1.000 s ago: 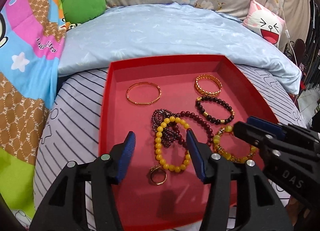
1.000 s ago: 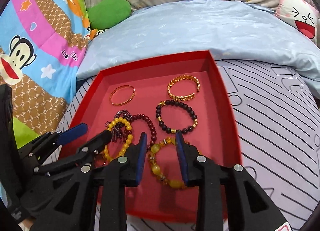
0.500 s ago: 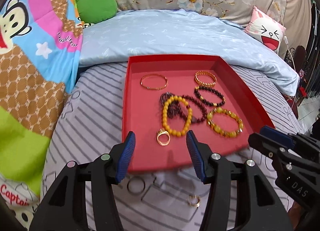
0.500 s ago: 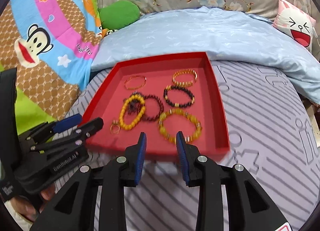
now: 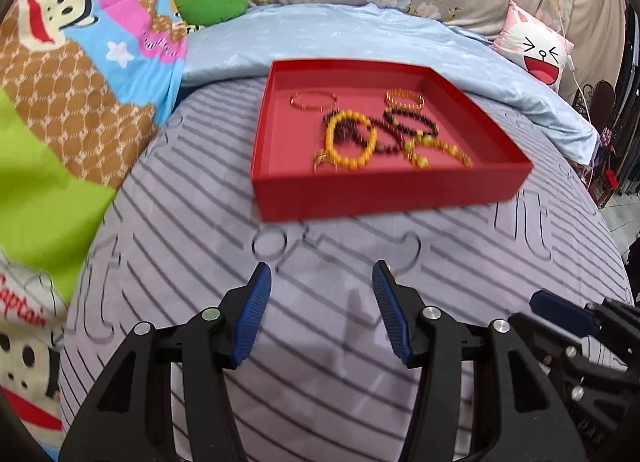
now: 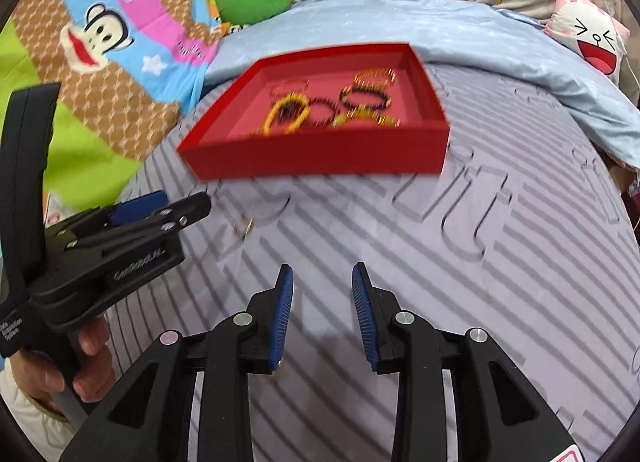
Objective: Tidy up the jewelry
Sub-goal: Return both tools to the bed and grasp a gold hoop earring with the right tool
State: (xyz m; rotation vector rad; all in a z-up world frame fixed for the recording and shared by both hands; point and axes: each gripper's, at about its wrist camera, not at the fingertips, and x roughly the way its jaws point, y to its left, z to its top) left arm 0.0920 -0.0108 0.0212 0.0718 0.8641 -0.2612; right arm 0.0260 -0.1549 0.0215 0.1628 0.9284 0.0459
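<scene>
Left tongs [image 5: 322, 282] and right tongs [image 6: 322, 282] both parted, empty, above striped bed cover [image 5: 440, 262]; bracelets [image 5: 352, 140] in red tray [image 5: 380, 192].

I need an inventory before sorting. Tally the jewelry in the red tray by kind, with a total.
Beaded bracelets: 5
Gold bangles: 2
Gold ring: 1
Total in the red tray: 8

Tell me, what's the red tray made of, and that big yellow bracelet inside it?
The red tray looks like matte cardboard or thin board: flat straight walls, sharp corners, no shine, though the blur leaves that open. The yellow bracelet is a string of round, glossy beads, maybe amber-coloured resin, stone or plastic; the look can't settle which.
</scene>
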